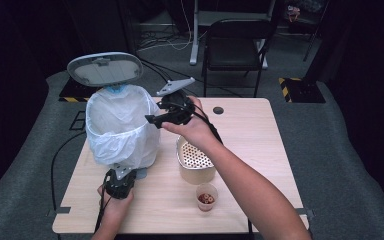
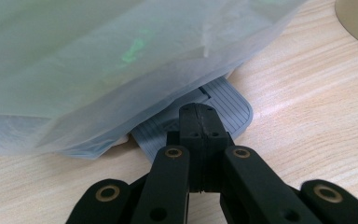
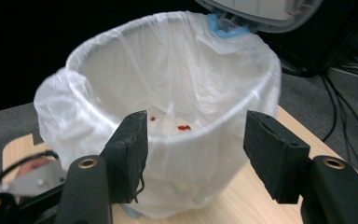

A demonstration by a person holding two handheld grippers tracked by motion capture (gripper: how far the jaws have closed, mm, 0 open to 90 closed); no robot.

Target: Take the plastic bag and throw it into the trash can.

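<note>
- Our left gripper (image 1: pixel 121 176) sits at the near-left of the bench (image 1: pixel 250 130), jaws fully closed with nothing between them, tips pressed down on the grey ribbed pedal (image 2: pixel 228 105) at the foot of the bin (image 1: pixel 117 125).
- In the left gripper view the pedal sticks out from under the overhanging white liner bag (image 2: pixel 98 60); the closed jaw tips lie on its near part.
- The bin's grey lid (image 1: pixel 105 67) stands raised, tilted back at the far side of the bin.
- Our right gripper (image 1: pixel 156 119) hovers at the bin's right rim, pointing left over the opening, jaws partly open, nothing held.
- No pad contact on the right: the right gripper view shows both fingers (image 3: pixel 130 140) apart, with the bag-lined bin mouth between and beyond them.
- A few small red bits (image 3: pixel 182 127) lie on the liner at the bottom of the bin.
- Right of the bin, under the right forearm: a beige perforated basket (image 1: pixel 194 159), standing on the bench.
- Nearer than the basket: a small clear cup (image 1: pixel 206 196) with reddish-brown contents, just beside it, not touching.
- Far off the bench: a black folding chair (image 1: pixel 235 45) on the floor.
</note>
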